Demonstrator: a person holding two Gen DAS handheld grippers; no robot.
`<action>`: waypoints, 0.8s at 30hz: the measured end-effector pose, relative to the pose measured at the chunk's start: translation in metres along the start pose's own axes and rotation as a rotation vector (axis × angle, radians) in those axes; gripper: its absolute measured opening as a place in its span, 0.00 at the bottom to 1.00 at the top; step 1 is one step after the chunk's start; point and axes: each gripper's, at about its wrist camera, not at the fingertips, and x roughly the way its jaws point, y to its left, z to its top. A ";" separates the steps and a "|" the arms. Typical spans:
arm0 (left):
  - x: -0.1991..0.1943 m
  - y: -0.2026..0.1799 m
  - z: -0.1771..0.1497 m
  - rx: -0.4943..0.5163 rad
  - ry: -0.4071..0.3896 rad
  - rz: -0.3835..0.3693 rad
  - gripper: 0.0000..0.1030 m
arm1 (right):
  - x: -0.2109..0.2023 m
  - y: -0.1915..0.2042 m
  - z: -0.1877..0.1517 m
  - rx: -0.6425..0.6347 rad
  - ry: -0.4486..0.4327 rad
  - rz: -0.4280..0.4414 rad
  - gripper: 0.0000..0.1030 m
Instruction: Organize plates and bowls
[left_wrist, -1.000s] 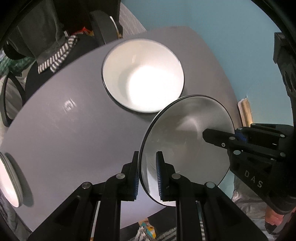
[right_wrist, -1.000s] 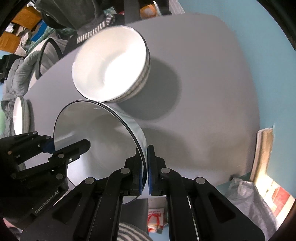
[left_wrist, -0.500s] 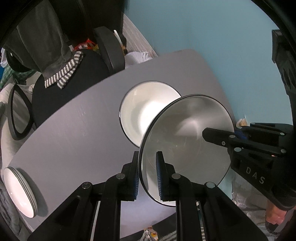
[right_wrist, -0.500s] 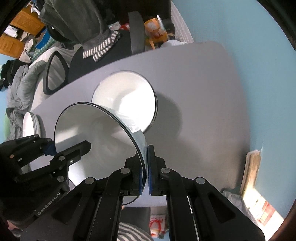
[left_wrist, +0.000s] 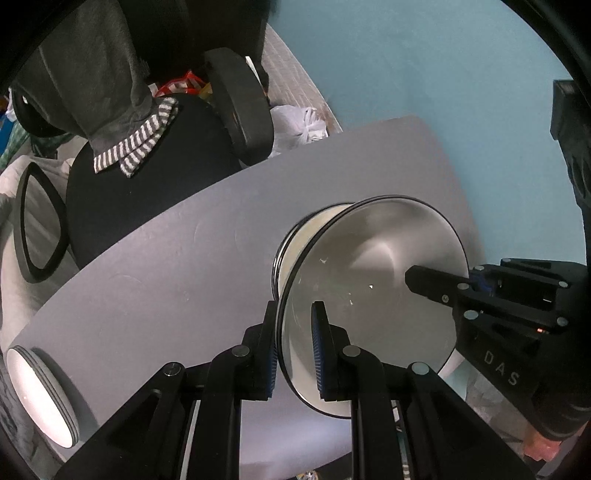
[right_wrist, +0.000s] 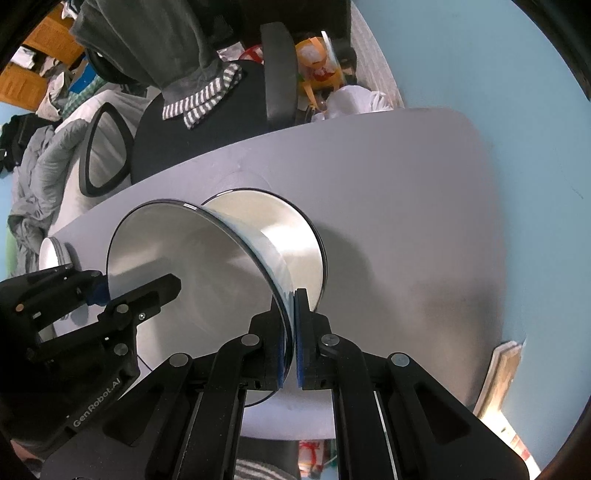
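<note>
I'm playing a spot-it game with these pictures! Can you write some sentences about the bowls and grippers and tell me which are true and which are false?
1. Both grippers grip the same shiny, dark-rimmed bowl. True: the left gripper and the right gripper pinch opposite sides of its rim.
2. The held bowl sits flat on the grey table. False: it is lifted and tilted.
3. A white bowl stack lies right behind the held bowl. True.
4. The left gripper is open. False: it is shut on the rim.
5. White plates rest near the table's edge. True.
6. The table is bright red. False: it is grey.
</note>
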 end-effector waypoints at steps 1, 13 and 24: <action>0.001 -0.001 0.002 -0.002 0.000 0.001 0.15 | 0.001 -0.001 0.002 0.000 0.002 0.000 0.05; 0.017 -0.002 0.012 -0.002 0.023 0.013 0.15 | 0.015 -0.005 0.010 -0.012 0.040 -0.009 0.05; 0.019 -0.016 0.007 0.050 0.042 0.021 0.41 | 0.018 -0.008 0.012 -0.008 0.042 0.011 0.07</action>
